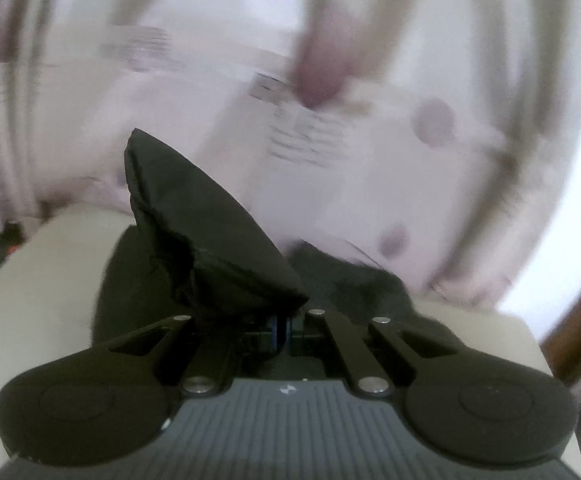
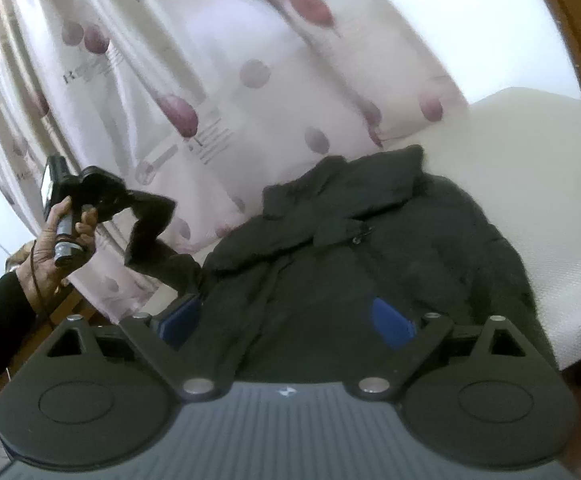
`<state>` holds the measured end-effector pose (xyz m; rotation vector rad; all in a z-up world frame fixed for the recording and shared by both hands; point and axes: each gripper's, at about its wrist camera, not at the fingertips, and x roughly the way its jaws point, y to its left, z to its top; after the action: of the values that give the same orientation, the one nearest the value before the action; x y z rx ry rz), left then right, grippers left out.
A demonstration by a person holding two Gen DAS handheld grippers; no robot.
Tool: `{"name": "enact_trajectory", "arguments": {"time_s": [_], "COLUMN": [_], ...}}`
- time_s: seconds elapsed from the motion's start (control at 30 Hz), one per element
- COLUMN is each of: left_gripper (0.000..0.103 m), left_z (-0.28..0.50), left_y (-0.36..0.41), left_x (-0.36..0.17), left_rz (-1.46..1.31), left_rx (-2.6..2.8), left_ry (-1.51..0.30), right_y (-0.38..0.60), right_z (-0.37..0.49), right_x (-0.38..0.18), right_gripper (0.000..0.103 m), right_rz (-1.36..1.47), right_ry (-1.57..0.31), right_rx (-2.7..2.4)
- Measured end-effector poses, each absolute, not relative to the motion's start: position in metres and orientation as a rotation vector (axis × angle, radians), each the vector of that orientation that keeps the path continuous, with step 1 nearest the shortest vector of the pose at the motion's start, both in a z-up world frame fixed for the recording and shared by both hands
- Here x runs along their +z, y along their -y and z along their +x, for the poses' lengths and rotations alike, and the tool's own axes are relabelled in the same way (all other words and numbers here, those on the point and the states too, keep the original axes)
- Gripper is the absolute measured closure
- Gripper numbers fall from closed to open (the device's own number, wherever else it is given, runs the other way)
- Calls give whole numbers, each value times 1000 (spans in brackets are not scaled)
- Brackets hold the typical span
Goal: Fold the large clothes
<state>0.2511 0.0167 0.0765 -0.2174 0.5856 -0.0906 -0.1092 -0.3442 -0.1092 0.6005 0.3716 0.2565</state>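
Black jacket (image 2: 370,248) on white worktop (image 2: 530,184), dotted curtain (image 2: 230,80) behind.
Left tool (image 1: 284,322) pinching jacket sleeve (image 1: 210,232); right tool (image 2: 290,320) spread over jacket; curtain lettering blurred.

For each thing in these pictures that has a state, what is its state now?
Left gripper: jaws shut on the sleeve.
Right gripper: jaws open, nothing pressed between them.
Sleeve: lifted off the surface, bent.
Black jacket: lying flat on the white surface, zipped, collar spread.
Curtain: drawn, hanging.
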Motion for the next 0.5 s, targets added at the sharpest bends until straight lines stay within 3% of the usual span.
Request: {"name": "enact_trajectory", "arguments": {"time_s": [0.4, 0.43, 0.5], "left_gripper": [98, 95, 78], "left_z": [262, 259, 249], "left_y": [110, 118, 133], "left_x": [-2, -10, -21], "left_rz": [18, 57, 146], "left_rx": [-286, -300, -327], "left_ry": [-678, -666, -615], "right_y": [374, 376, 379], "right_z": [-112, -111, -110], "right_x": [-130, -131, -132], "right_gripper": [8, 8, 8], "right_rz": [681, 682, 683], "right_ry": [-381, -383, -385], "right_rx": [225, 223, 223]}}
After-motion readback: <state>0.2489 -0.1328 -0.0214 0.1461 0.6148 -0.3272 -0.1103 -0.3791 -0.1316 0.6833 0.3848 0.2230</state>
